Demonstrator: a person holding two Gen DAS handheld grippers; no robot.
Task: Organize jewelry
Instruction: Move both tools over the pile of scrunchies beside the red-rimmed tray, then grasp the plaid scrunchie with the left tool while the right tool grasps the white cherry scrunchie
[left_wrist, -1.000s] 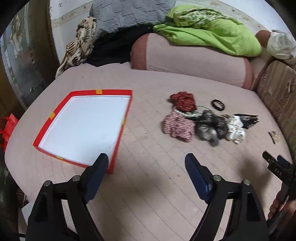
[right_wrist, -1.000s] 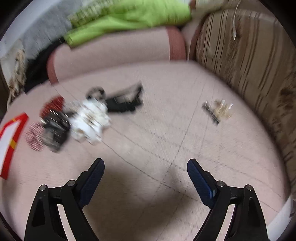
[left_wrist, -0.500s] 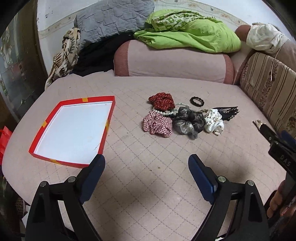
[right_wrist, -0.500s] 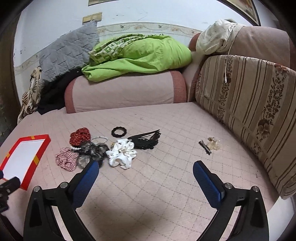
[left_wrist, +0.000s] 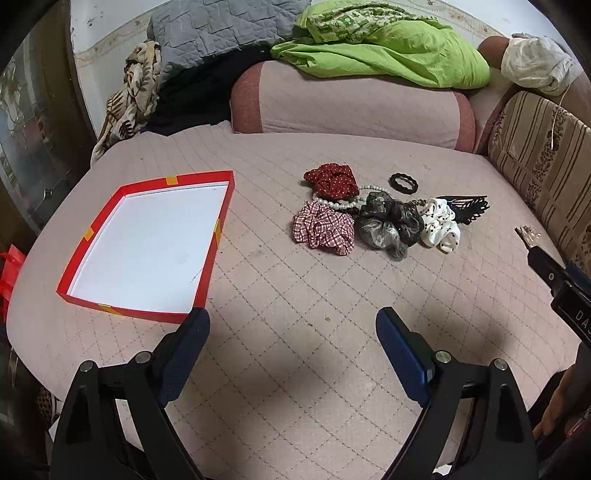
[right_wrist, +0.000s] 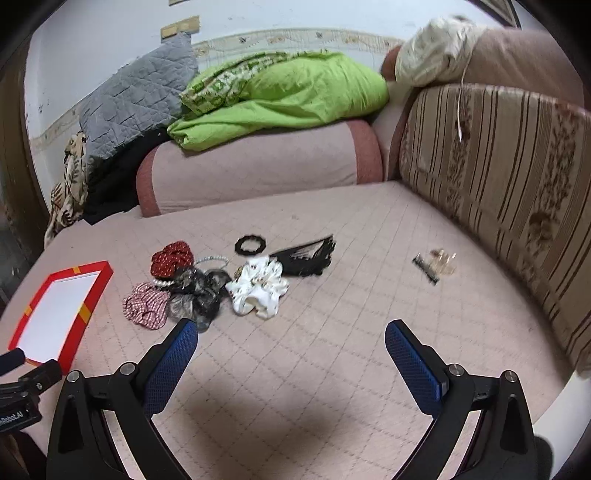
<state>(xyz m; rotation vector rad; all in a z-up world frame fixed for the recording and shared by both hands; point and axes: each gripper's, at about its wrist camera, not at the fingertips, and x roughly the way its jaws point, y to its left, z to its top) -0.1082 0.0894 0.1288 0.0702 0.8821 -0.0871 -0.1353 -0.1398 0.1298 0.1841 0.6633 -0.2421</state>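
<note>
A red box lid with a white inside (left_wrist: 147, 251) lies on the pink quilted surface at the left; it also shows in the right wrist view (right_wrist: 55, 314). A pile sits mid-surface: a red dotted scrunchie (left_wrist: 332, 179), a checked scrunchie (left_wrist: 323, 229), a grey-black scrunchie (left_wrist: 389, 223), a white scrunchie (left_wrist: 441, 223), a pearl strand (left_wrist: 347, 202), a black ring hair tie (left_wrist: 403, 182) and a black comb clip (left_wrist: 467, 208). Small clips (right_wrist: 434, 263) lie apart at the right. My left gripper (left_wrist: 291, 332) and right gripper (right_wrist: 291, 345) are open and empty, above the near surface.
A pink bolster (left_wrist: 351, 103) with a green blanket (left_wrist: 380, 51) and a grey quilt (left_wrist: 221, 26) lines the back. A striped cushion (right_wrist: 498, 177) runs along the right side. A red bag (left_wrist: 11, 266) hangs off the left edge.
Both grippers have pulled back and tilted up, so the whole surface, pile and box lid show. Both stay open and empty.
</note>
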